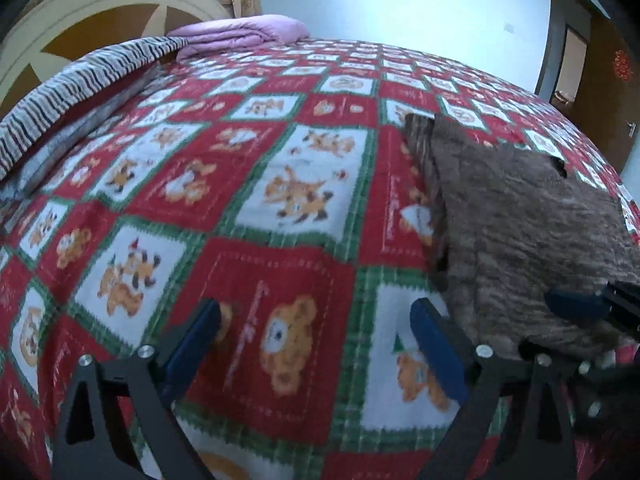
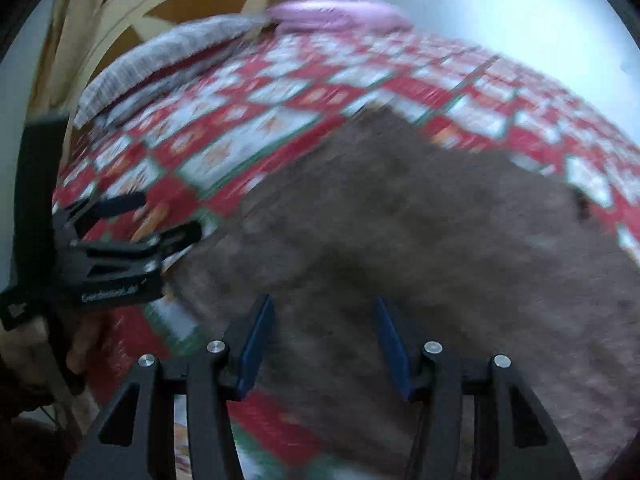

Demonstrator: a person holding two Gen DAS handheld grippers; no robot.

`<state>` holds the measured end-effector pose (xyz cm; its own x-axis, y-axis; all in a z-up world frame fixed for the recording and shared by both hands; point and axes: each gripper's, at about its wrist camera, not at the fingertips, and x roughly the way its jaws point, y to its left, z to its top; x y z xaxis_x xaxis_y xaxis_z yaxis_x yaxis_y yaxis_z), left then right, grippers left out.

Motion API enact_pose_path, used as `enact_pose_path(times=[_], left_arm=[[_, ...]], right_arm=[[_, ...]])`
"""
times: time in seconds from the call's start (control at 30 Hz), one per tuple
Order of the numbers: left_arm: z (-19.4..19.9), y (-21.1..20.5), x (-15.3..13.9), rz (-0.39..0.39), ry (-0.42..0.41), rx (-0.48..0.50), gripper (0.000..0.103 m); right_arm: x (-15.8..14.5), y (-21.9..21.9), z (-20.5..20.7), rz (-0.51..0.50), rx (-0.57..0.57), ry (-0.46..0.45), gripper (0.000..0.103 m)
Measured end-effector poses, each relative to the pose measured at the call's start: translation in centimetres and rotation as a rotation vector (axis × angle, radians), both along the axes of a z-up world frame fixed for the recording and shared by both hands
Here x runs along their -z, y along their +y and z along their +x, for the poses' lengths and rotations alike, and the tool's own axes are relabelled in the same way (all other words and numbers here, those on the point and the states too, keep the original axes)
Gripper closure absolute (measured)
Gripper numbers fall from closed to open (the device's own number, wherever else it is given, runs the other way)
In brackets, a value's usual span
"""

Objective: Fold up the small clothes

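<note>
So far, both tongs are open and hold nothing. At the bottom of the left view, the left tongs [image 1: 316,336] hang over the red bear blanket [image 1: 256,184], just beside the brown cloth [image 1: 520,232]. At the bottom of the blurry right view, the right tongs [image 2: 324,344] sit right above the brown cloth's near edge. It lies in a soft heap on the bed, maybe folded 1 time. More folding looks left. Far up top rests a purple blanket [image 1: 240,34].

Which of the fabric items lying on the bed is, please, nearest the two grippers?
The brown mottled knit garment, beside the left gripper and under the right gripper; the folded purple blanket and striped pillow lie at the headboard.
</note>
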<state>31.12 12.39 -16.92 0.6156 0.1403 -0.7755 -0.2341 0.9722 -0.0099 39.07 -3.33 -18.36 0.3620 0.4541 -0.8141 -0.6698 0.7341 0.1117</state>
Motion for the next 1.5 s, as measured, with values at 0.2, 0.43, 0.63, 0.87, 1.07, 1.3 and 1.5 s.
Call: enact_pose_path(times=[0.2,0.43,0.63,0.87,1.07,1.3,1.5], left_arm=[[-0.5,-0.3,-1.3,-0.011,-0.033,0.009,0.005],[3.4,-3.0,-3.7,0.055,-0.066,0.051,0.005],[4.5,-3.8,-1.1,0.159,0.018,0.044,0.004],[2.6,-2.7,0.3,0.134,0.056,0.041,0.0],[1.5,-2.2,0.8,0.127,0.074,0.021,0.0],[0.5,-1.3,0.3,0.058,0.034,0.02,0.0],[-0.1,0.4,-0.8,0.034,0.01,0.007,0.0]], right_arm=[[-0.2,-1.2,-2.7,0.034,-0.032,0.027,0.047],[-3.9,-7.5,-4.1,-0.009,0.13,-0.163,0.048],[-4.0,-19.6,-2.4,-0.083,0.442,-0.161,0.048],[-0.8,-26.6,-3.4,-0.029,0.548,-0.057,0.048],[-0.4,-25.8,-4.8,-0.064,0.576,-0.107,0.048],[-0.8,-25.8,-5.2,-0.066,0.562,-0.144,0.047],[-2.2,-25.2,-6.4,-0.056,0.581,-0.142,0.046]])
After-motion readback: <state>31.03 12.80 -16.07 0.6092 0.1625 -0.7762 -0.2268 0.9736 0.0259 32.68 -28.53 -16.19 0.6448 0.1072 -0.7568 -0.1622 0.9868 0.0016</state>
